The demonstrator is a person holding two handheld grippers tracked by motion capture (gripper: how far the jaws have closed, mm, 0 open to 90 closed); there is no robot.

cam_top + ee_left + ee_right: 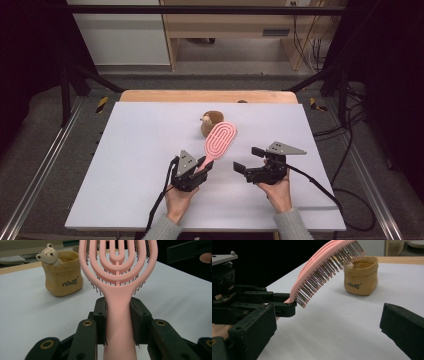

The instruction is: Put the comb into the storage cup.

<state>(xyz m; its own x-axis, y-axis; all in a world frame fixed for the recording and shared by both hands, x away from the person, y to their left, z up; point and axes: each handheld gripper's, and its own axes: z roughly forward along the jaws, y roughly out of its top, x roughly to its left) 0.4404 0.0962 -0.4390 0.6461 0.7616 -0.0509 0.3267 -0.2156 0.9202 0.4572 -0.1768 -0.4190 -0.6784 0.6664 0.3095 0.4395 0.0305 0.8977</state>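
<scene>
**Inspector A:** We start with the largest item: the pale white rectangular surface (pixel 130 165). It carries a small tan fabric pouch (pixel 209 124) toward the far side, with a cream bear figure (pixel 48 253) peeking over its rim.

**Inspector B:** Agreed. Next, the pink plastic oval hairbrush with looped ribs (pixel 219 140). We find it lifted off the surface, head tilted up and reaching toward the pouch, bristles facing downward.

**Inspector A:** We record the left tongs (pixel 202 167) closed on the brush handle, one pad pressed against each side; the handle runs straight up between them in the left gripper view.

**Inspector B:** And the right tongs (pixel 247 159) stand wide apart with nothing between them, just beside the left tongs, near the brush but clear of it.
</scene>
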